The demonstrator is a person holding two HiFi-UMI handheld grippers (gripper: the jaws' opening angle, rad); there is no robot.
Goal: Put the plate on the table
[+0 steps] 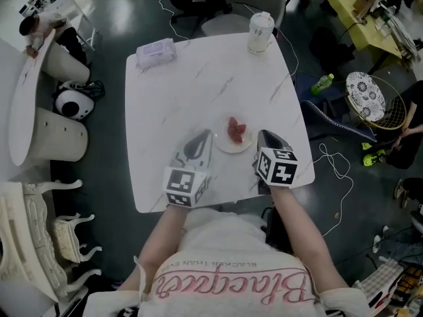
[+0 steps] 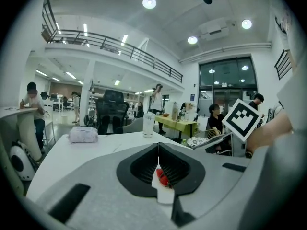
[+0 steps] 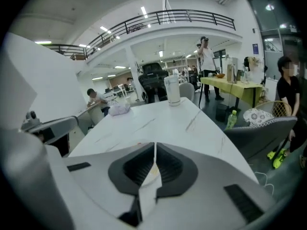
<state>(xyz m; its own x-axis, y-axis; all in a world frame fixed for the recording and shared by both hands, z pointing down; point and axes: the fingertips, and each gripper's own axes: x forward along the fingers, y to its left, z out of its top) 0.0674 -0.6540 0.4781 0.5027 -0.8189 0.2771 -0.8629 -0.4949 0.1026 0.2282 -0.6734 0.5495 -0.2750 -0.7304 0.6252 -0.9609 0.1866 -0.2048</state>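
While the left gripper (image 1: 207, 136) and right gripper (image 1: 262, 136) each pinch a rim of the plate (image 1: 225, 147), jaws narrow, it sits at the table's (image 1: 198, 78) near side. It looks landed or nearly so, with only the release left.

Open-plan office, double height. Mezzanine railing (image 2: 120, 44) above work floor; recessed ceiling lights (image 2: 149, 3); black office chair (image 2: 111, 110); person (image 2: 31, 102) working at curved white counter (image 1: 23, 111); yellow-green table (image 2: 177, 122) loaded with gear; cables (image 1: 334, 160) trailing over dark floor (image 1: 112, 12).
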